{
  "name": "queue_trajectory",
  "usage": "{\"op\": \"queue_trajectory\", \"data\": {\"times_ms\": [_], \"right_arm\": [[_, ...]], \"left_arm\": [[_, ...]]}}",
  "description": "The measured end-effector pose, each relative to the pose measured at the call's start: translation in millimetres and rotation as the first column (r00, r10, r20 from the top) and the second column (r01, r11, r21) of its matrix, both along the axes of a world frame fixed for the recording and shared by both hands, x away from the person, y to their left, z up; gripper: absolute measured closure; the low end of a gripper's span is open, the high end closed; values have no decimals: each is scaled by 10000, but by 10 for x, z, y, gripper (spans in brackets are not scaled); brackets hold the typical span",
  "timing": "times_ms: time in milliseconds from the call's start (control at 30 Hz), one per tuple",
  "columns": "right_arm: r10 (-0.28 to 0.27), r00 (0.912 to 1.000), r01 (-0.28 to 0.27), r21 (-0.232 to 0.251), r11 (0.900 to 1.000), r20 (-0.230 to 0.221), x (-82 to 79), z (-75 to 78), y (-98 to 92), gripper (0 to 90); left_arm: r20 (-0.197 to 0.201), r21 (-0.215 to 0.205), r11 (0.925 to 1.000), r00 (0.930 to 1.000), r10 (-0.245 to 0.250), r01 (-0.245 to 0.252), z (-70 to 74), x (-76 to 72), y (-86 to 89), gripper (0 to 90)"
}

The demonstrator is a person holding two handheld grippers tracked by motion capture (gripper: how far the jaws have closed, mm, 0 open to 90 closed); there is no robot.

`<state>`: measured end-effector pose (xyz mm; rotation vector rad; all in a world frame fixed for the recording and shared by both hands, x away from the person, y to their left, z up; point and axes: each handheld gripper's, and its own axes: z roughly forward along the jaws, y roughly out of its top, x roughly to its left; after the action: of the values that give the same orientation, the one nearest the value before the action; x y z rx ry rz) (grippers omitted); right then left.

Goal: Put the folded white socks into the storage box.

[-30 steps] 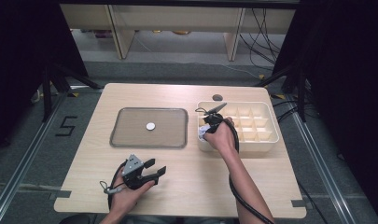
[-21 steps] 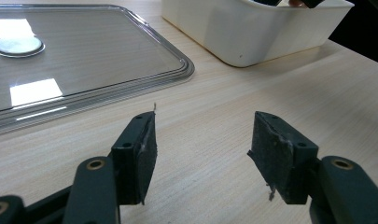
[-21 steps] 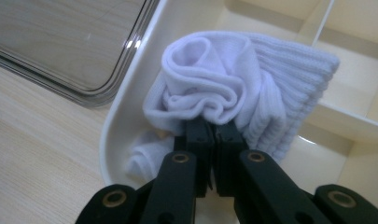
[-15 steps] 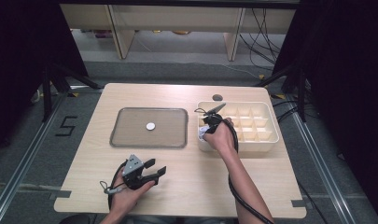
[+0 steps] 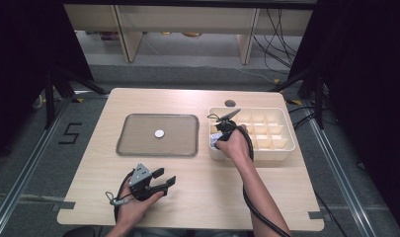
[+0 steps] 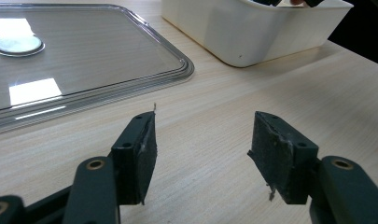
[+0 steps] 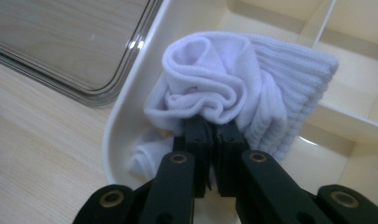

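A rolled white ribbed sock [image 7: 233,88] lies in the near-left compartment of the white divided bin [image 7: 126,107]. My right gripper [image 7: 213,123] is pinched on the sock's fabric at its tips. Its jaws have just been opening a little, with the fabric still between them. From the high view, this gripper [image 5: 218,136] points down into the bin's left end [image 5: 281,148], where a bit of the sock [image 5: 215,140] shows. Near the table's front edge, my left gripper [image 5: 165,177] rests open with nothing between its pads [image 6: 144,149].
A clear flat tray [image 5: 158,153] lies left of the bin with a small round silver disc [image 5: 159,133] in its middle; the same disc [image 6: 18,45] also appears ahead of the left jaws. A round hole [image 5: 230,103] is in the tabletop behind the bin.
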<state>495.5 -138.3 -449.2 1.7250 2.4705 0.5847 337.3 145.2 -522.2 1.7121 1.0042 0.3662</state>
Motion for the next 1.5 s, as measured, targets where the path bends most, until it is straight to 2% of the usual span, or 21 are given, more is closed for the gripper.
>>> {"op": "queue_trajectory", "data": {"times_ms": [67,200,233,267,300,433,467,500,533,667,700,733,767,867,967,1033,1200,1233,1333,1400,1500], "right_arm": [[-266,9995,272,359,9990,-183,-27,54,-22,829],[-414,9990,424,788,9960,-139,-57,123,-86,769],[-520,9985,499,1192,9916,147,-87,185,-132,716],[-520,9985,499,1192,9916,147,-87,185,-132,716],[-986,9943,934,1155,9889,409,-111,266,-171,685],[-1100,9842,943,1146,9889,1389,-78,320,-310,559],[-1100,9842,943,1146,9889,1389,-78,320,-310,559],[-1520,9809,1333,1491,9798,1215,-61,295,-312,489],[-908,9813,691,1298,9891,1697,-22,248,-373,479],[-733,9841,500,1433,9884,1620,-8,183,-354,533],[-645,9848,429,1335,9901,1615,-28,173,-298,634],[-645,9848,429,1335,9901,1615,-28,173,-298,634],[-257,9832,87,940,9955,1809,-41,179,-266,717],[-291,9838,162,738,9971,1768,-44,172,-223,771],[-358,9847,261,586,9979,1704,-56,166,-178,791],[28,9788,-26,-14,10000,2048,-64,129,-127,806],[211,9799,-168,-233,9996,1983,-78,113,-75,814],[-109,9840,162,-286,9995,1776,-82,112,-52,817],[15,9839,53,-376,9993,1790,-86,98,-42,819],[276,9800,-122,-790,9968,1969,-90,69,-10,823],[225,9834,-61,-908,9958,1803,-89,60,-1,824]], "left_arm": [[-62,-165,9998,10000,60,-61,-5,0,-5,398],[-2,-28,10000,10000,29,-29,0,1,4,398],[25,-66,10000,10000,11,-10,-3,2,0,397],[25,-66,10000,10000,11,-10,-3,2,0,397],[-6,-8,10000,10000,25,-25,-1,0,-4,398],[17,6,10000,10000,30,-30,1,-3,-6,398],[17,6,10000,10000,30,-30,1,-3,-6,398],[44,-81,10000,10000,-36,36,-7,6,-5,398],[35,-82,10000,10000,-52,52,-7,8,-5,398],[36,-93,9999,10000,-49,50,-7,8,-4,398],[30,-111,9999,10000,-58,58,-8,9,-3,398],[-49,-207,9998,10000,6,-7,-11,7,-9,398],[-30,-160,9999,10000,-14,14,-9,7,-6,398],[-2,31,10000,10000,18,-18,1,-2,-3,398],[18,-90,9999,10000,-56,57,-8,9,-4,398],[-28,-11,10000,10000,-4,4,-3,6,-7,398],[-12,-21,10000,10000,-5,5,-3,5,-11,398],[-27,-35,10000,10000,-6,5,-3,6,-9,398],[-46,-35,10000,10000,-4,4,-3,8,-10,398],[-67,-33,10000,10000,-4,4,-4,9,-12,398],[-44,-45,10000,10000,3,-3,-3,6,-13,398]]}}
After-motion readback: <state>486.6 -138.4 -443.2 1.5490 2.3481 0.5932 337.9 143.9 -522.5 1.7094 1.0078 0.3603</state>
